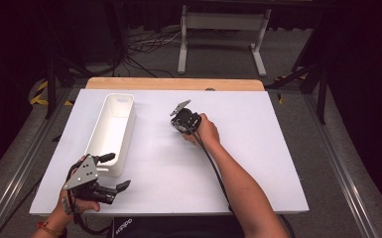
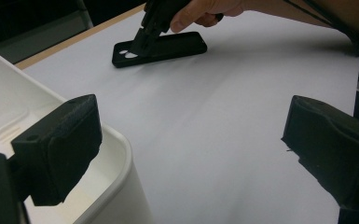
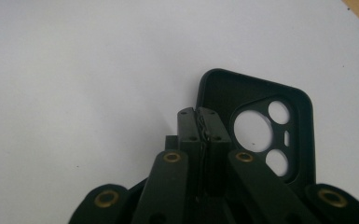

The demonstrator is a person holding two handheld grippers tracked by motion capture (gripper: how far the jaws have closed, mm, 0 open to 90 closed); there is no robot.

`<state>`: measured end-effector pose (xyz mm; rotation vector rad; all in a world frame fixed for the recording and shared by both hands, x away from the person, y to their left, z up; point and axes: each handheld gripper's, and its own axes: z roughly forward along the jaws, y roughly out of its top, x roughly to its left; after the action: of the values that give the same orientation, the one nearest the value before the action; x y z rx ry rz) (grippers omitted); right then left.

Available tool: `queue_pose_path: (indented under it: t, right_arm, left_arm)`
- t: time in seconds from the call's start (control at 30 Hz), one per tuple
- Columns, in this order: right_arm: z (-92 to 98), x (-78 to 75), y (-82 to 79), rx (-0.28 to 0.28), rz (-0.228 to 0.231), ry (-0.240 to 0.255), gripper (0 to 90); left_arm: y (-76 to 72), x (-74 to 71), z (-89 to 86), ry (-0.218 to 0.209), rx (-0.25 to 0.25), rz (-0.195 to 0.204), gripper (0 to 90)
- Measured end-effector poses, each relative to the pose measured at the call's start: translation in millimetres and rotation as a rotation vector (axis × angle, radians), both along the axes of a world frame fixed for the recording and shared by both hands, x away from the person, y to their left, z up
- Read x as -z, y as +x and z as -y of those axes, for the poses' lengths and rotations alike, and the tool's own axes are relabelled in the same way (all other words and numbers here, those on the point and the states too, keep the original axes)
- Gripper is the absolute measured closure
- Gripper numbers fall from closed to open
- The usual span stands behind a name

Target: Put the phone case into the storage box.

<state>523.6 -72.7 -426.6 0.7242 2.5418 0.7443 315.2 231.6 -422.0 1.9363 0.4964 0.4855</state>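
Observation:
A black phone case [image 3: 224,91] with round camera cutouts lies on the white table, inner side up. My right gripper [image 3: 200,119] is shut on the case's side wall near the cutout end. From the left gripper view I see the same case [image 2: 179,45] with the right gripper [image 2: 140,43] coming down on its left end. In the high view the right gripper [image 1: 179,124] is at mid-table, right of the bin. My left gripper [image 1: 115,172] stands open with nothing between its fingers, at the near left, beside the white bin's near end; its jaws [image 2: 191,149] frame bare table.
A long white bin [image 1: 130,119] stands lengthwise on the table's left half, and its near corner [image 2: 121,144] is right by my left jaw. The white tabletop [image 1: 268,158] ends at a wooden strip at the far edge. A white frame and cables are on the floor beyond.

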Motion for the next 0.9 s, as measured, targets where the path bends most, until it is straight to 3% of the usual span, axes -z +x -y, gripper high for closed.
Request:
queue_pose_path:
  t: [0.13, 0.23, 0.27, 0.4, 0.43, 0.47, 0.53, 0.8, 0.9]
  right_arm:
    - [7.1, -5.6, 2.3, 0.031, 0.039, 0.033, 77.3]
    - [17.1, -10.8, 8.5, 0.064, 0.035, 0.064, 64.9]
    - [17.1, -10.8, 8.5, 0.064, 0.035, 0.064, 64.9]
    - [30.1, -16.0, 15.1, 0.099, 0.062, 0.089, 41.4]
    - [30.1, -16.0, 15.1, 0.099, 0.062, 0.089, 41.4]
    - [34.7, -14.8, 18.8, 0.118, 0.060, 0.107, 25.6]
    - [37.3, -13.4, 21.2, 0.130, 0.059, 0.108, 20.4]
    - [46.2, -17.3, 32.0, 0.144, 0.041, 0.165, 16.3]
    - [49.4, -16.5, 39.6, 0.124, 0.015, 0.189, 22.1]
  left_arm:
    - [0.8, -1.4, -3.0, -0.012, -0.007, 0.007, 5.4]
    - [1.3, -2.1, -5.1, -0.012, -0.010, 0.007, 5.4]
    - [1.3, -2.1, -5.1, -0.012, -0.010, 0.007, 5.3]
    - [1.3, -2.5, -6.8, -0.015, -0.008, 0.012, 4.5]
    - [1.5, -2.5, -7.1, -0.009, -0.005, 0.014, 4.5]
    - [1.5, -2.6, -7.2, -0.006, -0.007, 0.017, 4.1]
    - [2.1, -2.5, -7.2, -0.015, -0.009, 0.025, 4.1]
    - [4.3, -2.9, -9.9, -0.022, -0.015, 0.027, 3.9]
    - [4.6, -3.0, -11.3, -0.020, -0.024, 0.028, 3.8]
